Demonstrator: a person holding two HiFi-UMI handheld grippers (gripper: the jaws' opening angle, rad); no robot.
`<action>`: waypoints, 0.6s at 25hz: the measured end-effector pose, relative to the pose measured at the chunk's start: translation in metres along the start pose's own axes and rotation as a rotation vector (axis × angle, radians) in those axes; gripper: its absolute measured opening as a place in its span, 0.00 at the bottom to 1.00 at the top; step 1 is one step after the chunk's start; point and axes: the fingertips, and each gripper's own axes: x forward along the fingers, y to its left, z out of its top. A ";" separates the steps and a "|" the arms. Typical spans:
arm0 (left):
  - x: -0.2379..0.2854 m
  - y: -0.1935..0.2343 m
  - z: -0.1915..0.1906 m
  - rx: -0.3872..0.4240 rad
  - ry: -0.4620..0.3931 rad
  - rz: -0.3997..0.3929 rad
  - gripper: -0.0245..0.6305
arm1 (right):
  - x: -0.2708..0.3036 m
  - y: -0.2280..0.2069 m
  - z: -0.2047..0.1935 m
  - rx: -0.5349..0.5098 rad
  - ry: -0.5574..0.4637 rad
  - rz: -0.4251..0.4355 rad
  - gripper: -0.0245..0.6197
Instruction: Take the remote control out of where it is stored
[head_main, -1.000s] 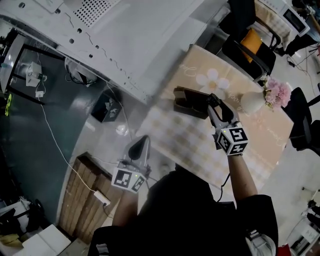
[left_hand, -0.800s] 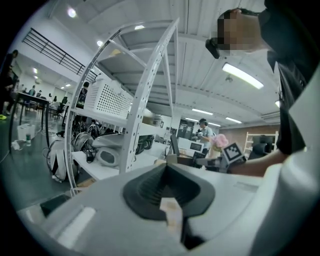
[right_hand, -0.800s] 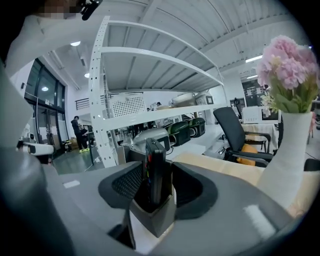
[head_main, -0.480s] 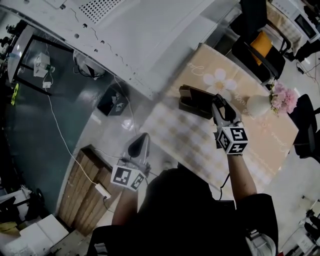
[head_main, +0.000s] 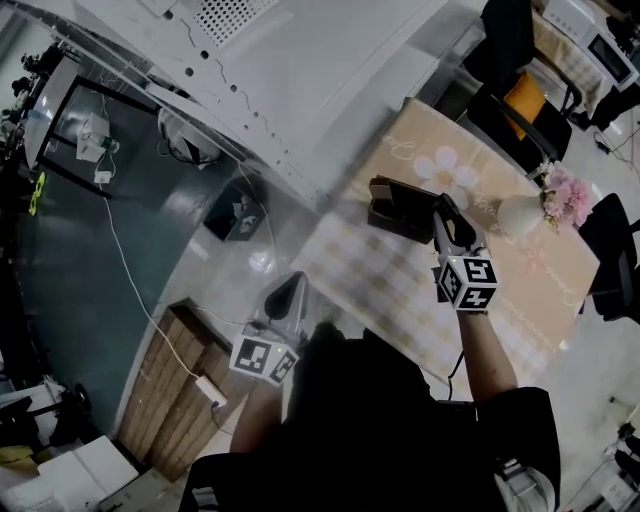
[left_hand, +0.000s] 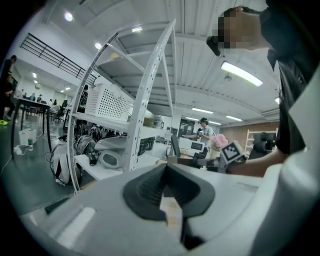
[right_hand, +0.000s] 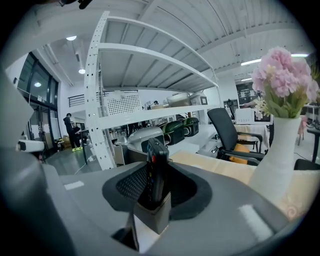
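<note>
A black remote control (right_hand: 156, 167) stands upright in a compartment of a dark holder (right_hand: 152, 217) on the checked table. My right gripper (right_hand: 157, 182) straddles it, one finger on each side, and its jaws are closing round it; I see no firm press of the pads. In the head view the right gripper (head_main: 441, 207) reaches into the holder (head_main: 398, 208) at the table's middle. My left gripper (head_main: 288, 292) hangs off the table's left edge over the floor. Its jaws (left_hand: 166, 169) look shut with nothing between them.
A white vase (head_main: 518, 212) with pink flowers (right_hand: 282, 75) stands just right of the holder. A white shelf rack (head_main: 300, 70) runs along the far side. Black chairs (head_main: 505, 95) stand behind the table (head_main: 390, 290). Cardboard boxes (head_main: 175, 375) and cables lie on the floor at left.
My right gripper has stayed at the holder, with the remote between its fingers. The head view has shifted slightly. The left gripper has barely moved.
</note>
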 end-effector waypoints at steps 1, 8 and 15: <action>-0.001 0.004 0.000 -0.003 -0.002 -0.004 0.04 | 0.000 0.003 0.001 -0.006 -0.002 0.000 0.22; 0.004 0.028 0.011 0.002 0.001 -0.102 0.04 | -0.005 0.021 0.021 -0.023 -0.010 -0.058 0.19; 0.018 0.036 0.032 0.013 -0.026 -0.177 0.04 | -0.014 0.023 0.050 -0.022 -0.072 -0.097 0.19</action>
